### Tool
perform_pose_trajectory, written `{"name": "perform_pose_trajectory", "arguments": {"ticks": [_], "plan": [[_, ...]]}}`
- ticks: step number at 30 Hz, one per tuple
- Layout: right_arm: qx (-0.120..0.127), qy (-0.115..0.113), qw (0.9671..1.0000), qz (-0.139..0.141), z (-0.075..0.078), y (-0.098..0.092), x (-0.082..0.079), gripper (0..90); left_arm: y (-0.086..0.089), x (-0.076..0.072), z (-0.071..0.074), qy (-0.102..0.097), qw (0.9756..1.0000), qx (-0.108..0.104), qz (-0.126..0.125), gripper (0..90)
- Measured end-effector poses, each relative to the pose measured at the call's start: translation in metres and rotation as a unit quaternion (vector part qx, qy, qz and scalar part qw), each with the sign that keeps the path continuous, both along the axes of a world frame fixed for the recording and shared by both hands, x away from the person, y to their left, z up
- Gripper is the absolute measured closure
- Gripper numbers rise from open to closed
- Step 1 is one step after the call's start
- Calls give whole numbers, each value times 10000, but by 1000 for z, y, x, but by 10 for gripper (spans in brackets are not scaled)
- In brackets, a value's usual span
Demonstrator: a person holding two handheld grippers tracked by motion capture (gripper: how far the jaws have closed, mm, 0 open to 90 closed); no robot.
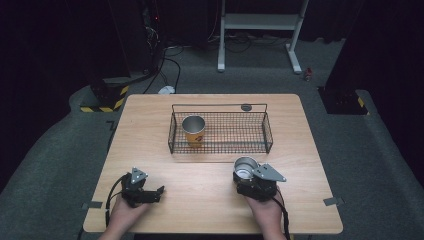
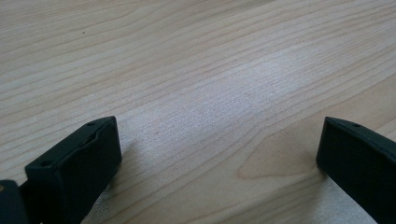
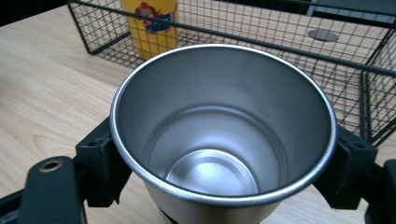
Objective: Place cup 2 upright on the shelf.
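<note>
A steel cup (image 1: 245,166) stands upright just in front of the black wire basket (image 1: 267,131), and my right gripper (image 1: 248,172) is shut on it. In the right gripper view the cup (image 3: 219,135) is empty, with a black jaw pressed against each side. A yellow printed cup (image 1: 193,130) stands upright inside the basket at its left end, seen also as the yellow cup (image 3: 152,25) behind the wire. My left gripper (image 1: 156,192) rests low over the table near the front left, open, with bare wood between its fingers (image 2: 74,168).
The wooden table (image 1: 150,125) has bare room left and right of the basket. A round dark grommet (image 1: 246,107) sits at the table's back edge. A white stand (image 1: 260,22) and cables are on the floor beyond.
</note>
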State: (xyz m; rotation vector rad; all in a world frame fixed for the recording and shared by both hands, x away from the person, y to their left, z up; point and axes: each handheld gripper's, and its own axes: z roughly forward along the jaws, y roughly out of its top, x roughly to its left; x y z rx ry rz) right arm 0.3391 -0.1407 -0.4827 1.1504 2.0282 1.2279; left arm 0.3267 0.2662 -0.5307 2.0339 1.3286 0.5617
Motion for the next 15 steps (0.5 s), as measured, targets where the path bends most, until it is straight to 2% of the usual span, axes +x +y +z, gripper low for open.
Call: {"name": "perform_pose_trajectory", "arguments": {"ticks": [15], "plan": [[9,-60,9994,-343,19,-9,10,186,0,1,0,9,10000,27,-22,0]]}}
